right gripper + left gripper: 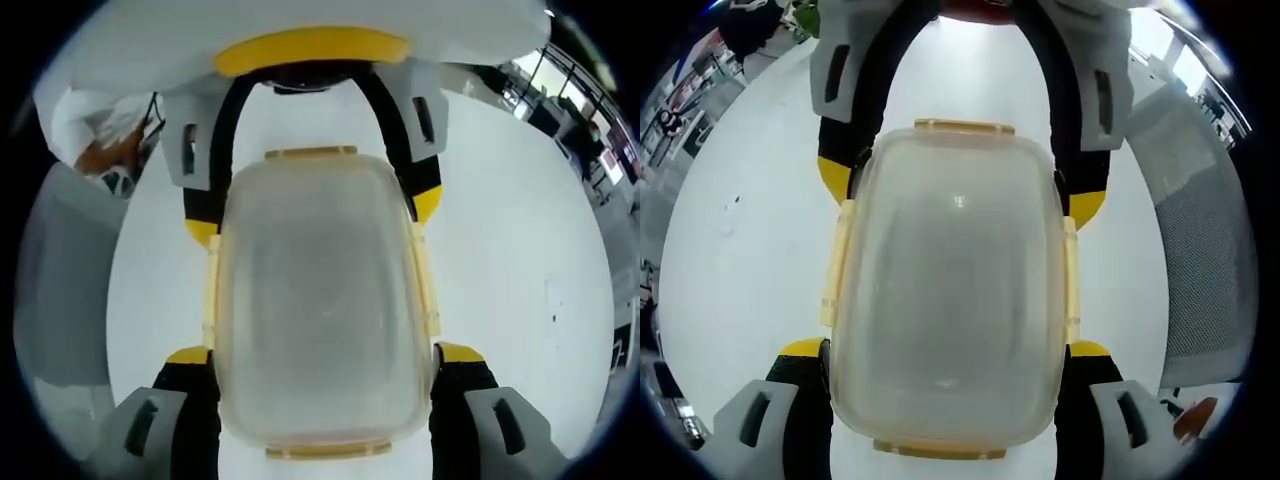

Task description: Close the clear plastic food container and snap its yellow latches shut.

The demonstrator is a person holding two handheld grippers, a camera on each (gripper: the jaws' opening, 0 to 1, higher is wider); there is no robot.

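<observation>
The clear plastic container (950, 290) lies on the white table (730, 270) with its lid on. Yellow latches run along its long sides (830, 270) and both ends (965, 127); I cannot tell whether they are snapped. My left gripper (947, 350) grips the near end, its yellow-tipped jaws pressed against the two long sides. The right gripper (960, 190) comes in from the top and clamps the far end the same way. In the right gripper view the container (320, 300) sits between my right gripper (325, 352) below and the left gripper (312, 215) above.
A grey mesh chair (1200, 260) stands beside the table, also seen as a chair (60, 280) in the right gripper view. Bare white table (520, 250) surrounds the container. Room clutter lies beyond the table's far edges.
</observation>
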